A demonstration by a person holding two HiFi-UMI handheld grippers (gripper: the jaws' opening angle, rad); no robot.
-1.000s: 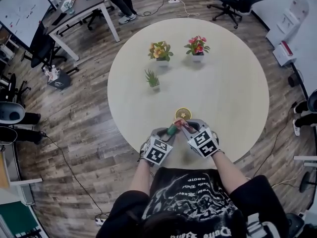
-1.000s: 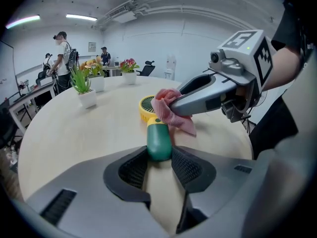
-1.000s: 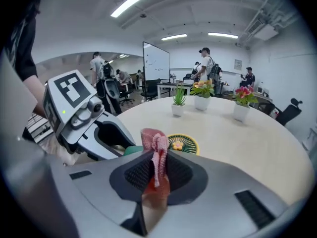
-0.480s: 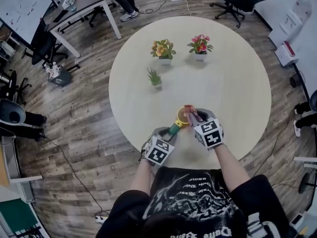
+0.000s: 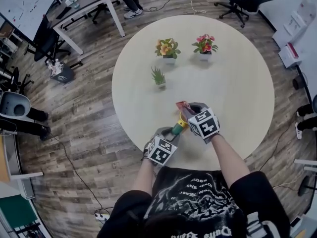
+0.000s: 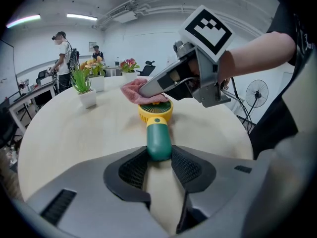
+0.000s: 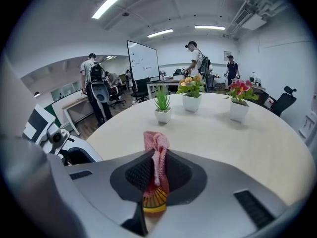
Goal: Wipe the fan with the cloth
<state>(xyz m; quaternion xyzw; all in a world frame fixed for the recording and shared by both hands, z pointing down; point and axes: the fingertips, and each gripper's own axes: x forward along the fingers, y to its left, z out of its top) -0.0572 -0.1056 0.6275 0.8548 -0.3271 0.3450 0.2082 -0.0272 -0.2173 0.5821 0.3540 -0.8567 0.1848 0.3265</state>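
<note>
— What does the fan (image 6: 156, 125) look like?
— It is a small handheld one, with a round yellow head, a slatted grille and a stubby dark green handle. It lies low on the pale round surface (image 6: 69, 133) near the edge, grille facing up. Its handle end is pinched between the pads of the left gripper (image 6: 159, 155).
— And the cloth (image 6: 134, 90)?
— It is pink and crumpled into a fold. The right gripper (image 7: 155, 168) clamps it, with one bunched end poking out beyond the jaws. The rest drapes over the far part of the yellow grille, touching it.
</note>
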